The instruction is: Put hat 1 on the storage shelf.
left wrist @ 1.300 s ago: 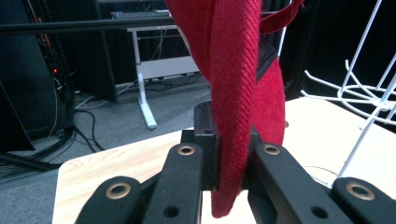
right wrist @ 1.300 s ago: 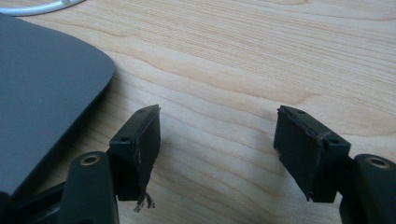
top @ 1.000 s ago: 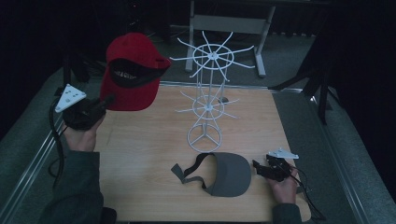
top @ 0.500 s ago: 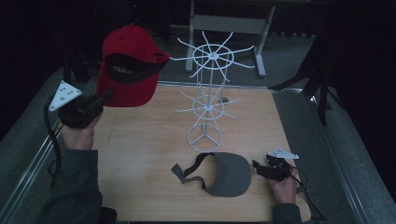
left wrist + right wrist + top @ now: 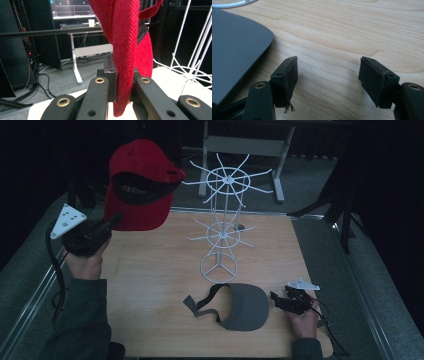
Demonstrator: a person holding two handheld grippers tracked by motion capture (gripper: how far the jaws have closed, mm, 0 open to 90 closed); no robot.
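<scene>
Dim room, dark floor and desk legs behind; pale wooden surface point(image 5: 150, 280) lit in the middle. White wire hat rack point(image 5: 220, 227) stands upright at its centre.

Change since a second ago: the red cap point(image 5: 140, 185) has risen and drifted a little toward the rack; it now hangs high at upper left, clear of the surface. Left claw point(image 5: 111, 221) is clenched on the cap's edge; in the left gripper view the red fabric point(image 5: 125, 57) is pinched between the jaws. Reads as a carry toward the rack's top ring, hanging not yet done.

Right claw point(image 5: 276, 301) has not moved: jaws spread, nothing between them, low over the wood just beside the grey visor point(image 5: 245, 307), whose brim point(image 5: 234, 47) lies flat at its left jaw.

In the way: the rack's spokes stick out on all sides toward the cap; which spoke is meant, hard to tell from this angle
</scene>
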